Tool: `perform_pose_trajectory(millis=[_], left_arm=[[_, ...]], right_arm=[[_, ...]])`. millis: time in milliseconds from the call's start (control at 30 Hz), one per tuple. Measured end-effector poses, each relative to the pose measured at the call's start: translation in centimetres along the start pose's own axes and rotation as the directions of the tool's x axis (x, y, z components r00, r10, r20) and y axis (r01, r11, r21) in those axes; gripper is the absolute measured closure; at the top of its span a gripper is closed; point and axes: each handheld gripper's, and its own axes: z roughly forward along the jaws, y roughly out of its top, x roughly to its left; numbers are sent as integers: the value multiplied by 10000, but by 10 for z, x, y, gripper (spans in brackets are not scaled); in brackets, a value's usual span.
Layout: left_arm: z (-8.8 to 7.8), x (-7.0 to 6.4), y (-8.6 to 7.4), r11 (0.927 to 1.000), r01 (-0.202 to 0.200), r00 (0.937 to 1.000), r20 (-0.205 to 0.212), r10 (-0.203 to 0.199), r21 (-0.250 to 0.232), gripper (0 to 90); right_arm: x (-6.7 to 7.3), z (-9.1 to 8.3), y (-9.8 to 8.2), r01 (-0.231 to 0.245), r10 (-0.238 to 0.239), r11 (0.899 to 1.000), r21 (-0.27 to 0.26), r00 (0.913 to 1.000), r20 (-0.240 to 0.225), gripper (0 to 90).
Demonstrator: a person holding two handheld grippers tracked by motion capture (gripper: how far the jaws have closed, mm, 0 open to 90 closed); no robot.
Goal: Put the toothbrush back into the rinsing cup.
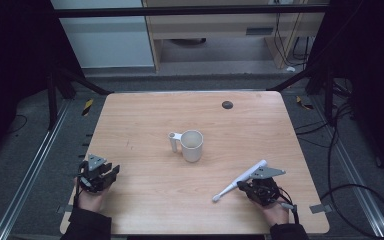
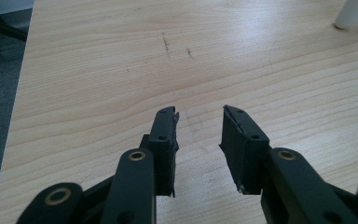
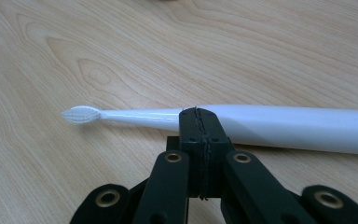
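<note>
Two pairs of jaws are mine here, one in each hand, both low over the near end of the wooden counter (image 1: 155,115).

My left gripper (image 1: 111,172) sits by the near left corner. In the left gripper view its jaws (image 2: 198,112) stand a narrow way apart, with bare wood showing through the gap and nothing between the pads.

My right gripper (image 1: 242,185) is by the near right corner, at the white toothbrush (image 1: 230,187). In the right gripper view these jaws (image 3: 196,111) are closed pad against pad, with only a thin seam between them. Their tips overlap the toothbrush (image 3: 284,126) where the thin neck widens into the handle. I cannot tell whether the tips nip it or merely rest against it.

From above, the toothbrush runs on a slant: its bristle head points toward the near middle of the counter, and its thick end reaches away to the right, past my gripper's grey plate.

A white mug (image 1: 192,146) stands upright at the middle of the counter, well apart from both hands, with its handle (image 1: 173,141) turned to the left. A small dark round spot (image 1: 227,104) sits near the far edge.
</note>
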Motion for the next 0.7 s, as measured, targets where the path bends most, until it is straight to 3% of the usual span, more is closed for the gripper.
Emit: perform_pose_trajectory(millis=[700], left_arm=[[0,0,0,10000,-74,9999,-69,74,32,637]], right_arm=[[1,12,1,126,-130,9991,412,9999,97,900]])
